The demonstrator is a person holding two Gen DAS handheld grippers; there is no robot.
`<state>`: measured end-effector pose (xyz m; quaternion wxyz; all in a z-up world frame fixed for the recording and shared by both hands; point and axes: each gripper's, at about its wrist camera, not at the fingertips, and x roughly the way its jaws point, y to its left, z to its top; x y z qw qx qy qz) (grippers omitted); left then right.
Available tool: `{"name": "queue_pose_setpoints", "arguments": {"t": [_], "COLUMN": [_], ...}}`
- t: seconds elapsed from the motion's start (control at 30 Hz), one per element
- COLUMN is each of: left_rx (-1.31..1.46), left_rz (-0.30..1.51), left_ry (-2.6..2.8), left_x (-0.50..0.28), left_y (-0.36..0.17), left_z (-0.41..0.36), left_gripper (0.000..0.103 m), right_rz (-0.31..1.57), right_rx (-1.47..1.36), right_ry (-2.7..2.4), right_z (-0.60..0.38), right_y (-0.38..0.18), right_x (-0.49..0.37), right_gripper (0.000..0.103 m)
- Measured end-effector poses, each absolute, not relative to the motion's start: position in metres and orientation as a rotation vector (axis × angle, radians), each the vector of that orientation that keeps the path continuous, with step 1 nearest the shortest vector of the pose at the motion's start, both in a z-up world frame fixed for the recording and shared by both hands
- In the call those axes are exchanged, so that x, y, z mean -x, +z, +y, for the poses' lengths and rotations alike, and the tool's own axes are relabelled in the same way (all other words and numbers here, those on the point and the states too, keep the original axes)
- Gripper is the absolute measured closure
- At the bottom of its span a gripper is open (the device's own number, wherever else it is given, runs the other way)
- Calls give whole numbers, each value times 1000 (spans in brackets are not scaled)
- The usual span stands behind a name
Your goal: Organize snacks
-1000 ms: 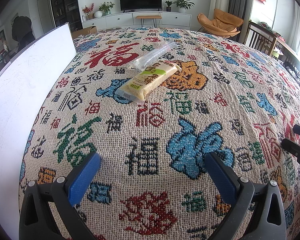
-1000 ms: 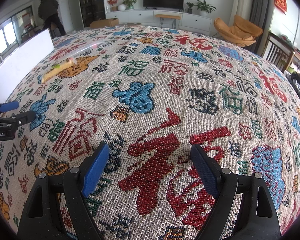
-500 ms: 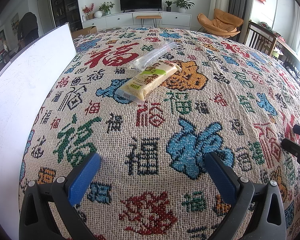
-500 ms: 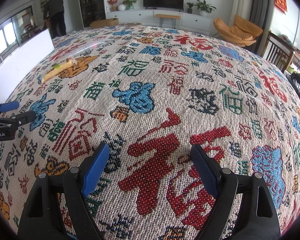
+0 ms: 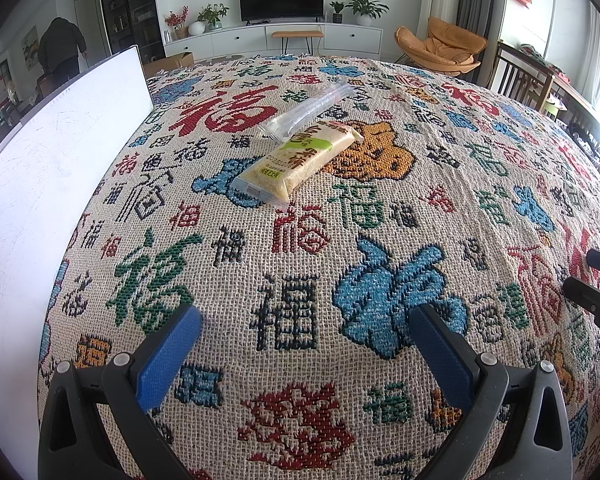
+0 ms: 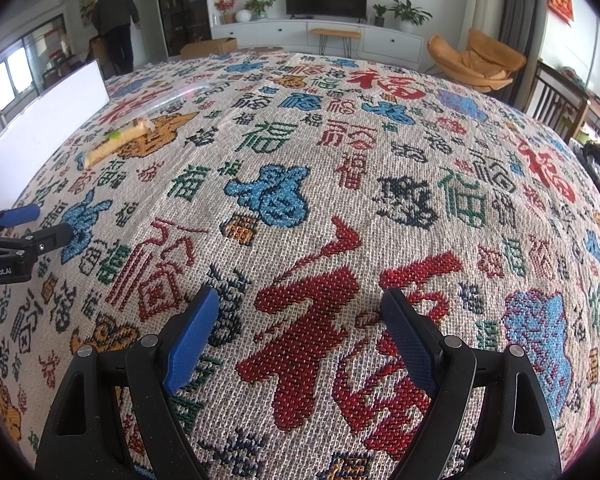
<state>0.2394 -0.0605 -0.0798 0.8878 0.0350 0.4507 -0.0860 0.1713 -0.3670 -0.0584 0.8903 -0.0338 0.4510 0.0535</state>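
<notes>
Left wrist view shows my left gripper (image 5: pixel 304 336) with jaws wide over the worktop (image 5: pixel 440 208), the snack pack (image 5: pixel 300 162) lying ahead, long axis slanting far-right, half-hiding a clear wrapper (image 5: pixel 308 106), while my right gripper (image 6: pixel 300 328) gapes empty.

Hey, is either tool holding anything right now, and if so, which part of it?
Nothing is held. The left tool and the right tool are both open over the tablecloth. The snack pack lies untouched ahead of the left tool.
</notes>
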Motion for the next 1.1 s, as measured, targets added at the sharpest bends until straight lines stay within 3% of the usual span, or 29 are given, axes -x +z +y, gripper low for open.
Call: {"name": "queue_pose_setpoints", "arguments": {"t": [0.37,0.5,0.7,0.9,1.1], "left_rx": [-69,-116,-118,-128,-128], "left_rz": [940,1022,942,940,940], "left_ry": [-178,-228,-291,-282,-282], "left_x": [-240,-215,-176,-179,-179], "left_y": [-80,-77,-80,-81,-81], "left_z": [-60,-54,-35,-38,-38], "left_gripper": [0,0,0,0,0], "right_rz": [936,936,951,984,1170], "right_rx": [64,63,26,-81,-233], "right_ry": [112,113,118,339,334], "right_z": [-363,-364,-362,-288,-214], "right_y": [-57,-57,-49,8,-26], "right_x": [-170,-170,-178,-282,-410], "right_gripper": [16,16,17,17,21]}}
